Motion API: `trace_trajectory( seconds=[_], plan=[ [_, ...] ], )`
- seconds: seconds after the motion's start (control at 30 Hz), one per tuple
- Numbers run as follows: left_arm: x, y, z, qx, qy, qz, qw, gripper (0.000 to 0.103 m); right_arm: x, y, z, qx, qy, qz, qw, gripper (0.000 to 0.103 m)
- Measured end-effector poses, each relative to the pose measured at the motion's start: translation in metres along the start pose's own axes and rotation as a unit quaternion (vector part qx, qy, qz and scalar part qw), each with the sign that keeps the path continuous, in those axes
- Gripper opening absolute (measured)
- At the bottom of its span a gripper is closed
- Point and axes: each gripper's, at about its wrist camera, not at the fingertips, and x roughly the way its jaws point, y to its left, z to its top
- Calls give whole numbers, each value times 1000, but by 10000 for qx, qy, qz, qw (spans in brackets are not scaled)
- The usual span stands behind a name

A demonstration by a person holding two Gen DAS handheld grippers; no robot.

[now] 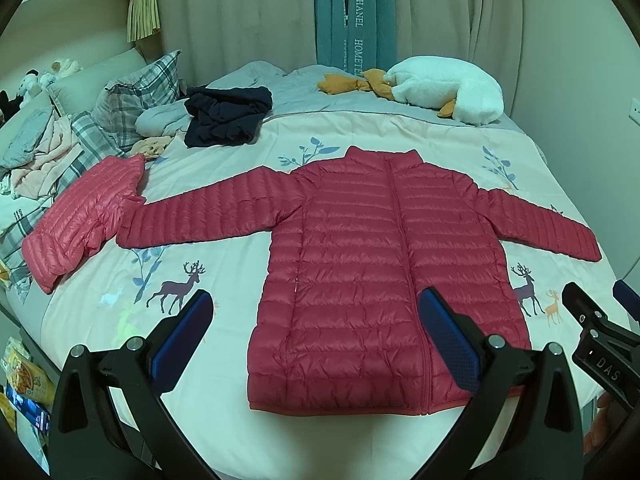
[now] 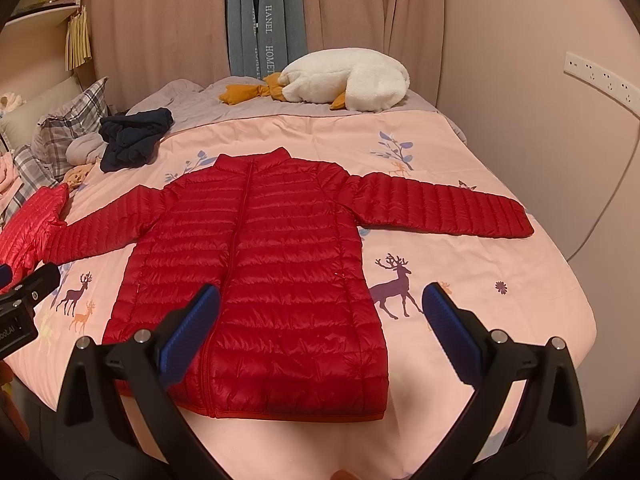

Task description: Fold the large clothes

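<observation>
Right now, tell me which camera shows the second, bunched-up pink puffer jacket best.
The left wrist view: the bunched pink puffer jacket shows whole there, beside the spread jacket's sleeve cuff. The right wrist view catches only part of it, cut off at the left edge.

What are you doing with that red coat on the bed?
A person holds a tool in each hand over the bed. The red puffer jacket lies flat, zipped, sleeves spread out, ready for folding. The left tool and right tool are both open near its hem, gripping nothing. A second red jacket lies beside it.
</observation>
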Motion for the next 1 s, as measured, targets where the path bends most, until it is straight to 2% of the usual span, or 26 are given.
trace_trajectory(
  seconds=[1.0],
  plan=[
    [1,-3,-2,17,7,-10,10000,102,-1,2,1,20,-5,8,10000,101]
  ],
)
